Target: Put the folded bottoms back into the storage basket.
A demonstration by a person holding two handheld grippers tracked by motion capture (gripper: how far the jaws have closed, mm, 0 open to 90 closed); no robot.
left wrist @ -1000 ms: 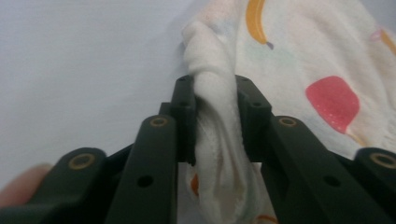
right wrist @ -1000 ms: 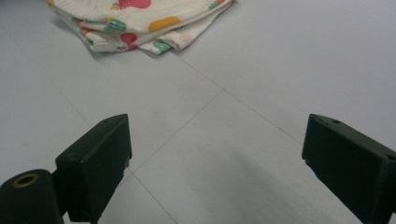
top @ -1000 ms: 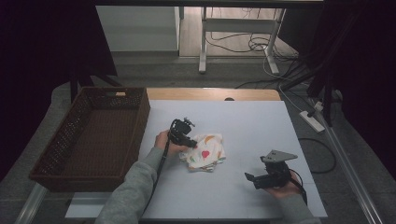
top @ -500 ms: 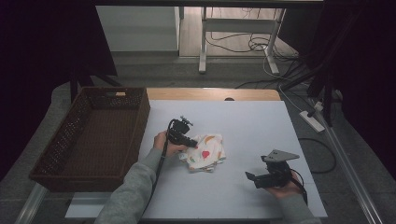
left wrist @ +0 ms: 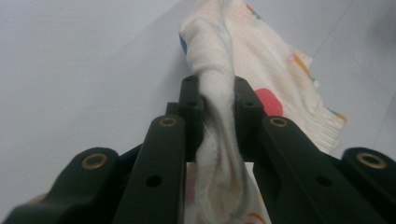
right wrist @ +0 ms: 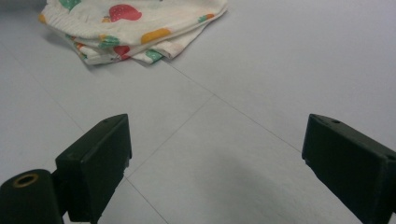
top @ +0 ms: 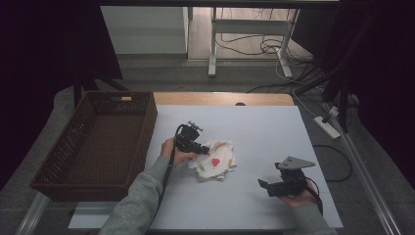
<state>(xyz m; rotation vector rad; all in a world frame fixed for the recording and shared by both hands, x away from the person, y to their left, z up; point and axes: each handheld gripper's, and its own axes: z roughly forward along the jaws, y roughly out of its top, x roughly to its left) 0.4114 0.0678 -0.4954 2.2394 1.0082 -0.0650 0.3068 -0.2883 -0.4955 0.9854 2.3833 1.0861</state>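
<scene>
- Jaws first, from the high view: those of the left gripper (top: 195,147) are pinched together on the left edge of the small cream cloth printed with red and coloured fruit shapes (top: 215,160), which lies crumpled near the middle of the pale grey tabletop (top: 254,122). The right gripper (top: 266,186) sits low near the front right of the tabletop, well apart from the cloth, its jaws pointing left toward it. A dark brown woven wicker basket (top: 63,161) stands just off the tabletop's left side, nearer to the left gripper than to the right.
- Left gripper view: the left gripper (left wrist: 217,105) has its two black jaws closed on a raised fold of the cloth (left wrist: 212,65), which stands up between the pads and runs away from the camera, the rest trailing onto the tabletop beyond and to the right. The grip looks firm, on bunched fabric rather than a single layer.
- Right gripper view: the right gripper (right wrist: 215,144) has its jaws wide apart with nothing between them, only bare tabletop. The cloth (right wrist: 135,23) lies ahead and to the left, its folded layers stacked, long edge running across the view.
- Judgement: the left hand has the cloth, and the basket lies on its own side, so a lift and a carry leftward seems the likely move.
</scene>
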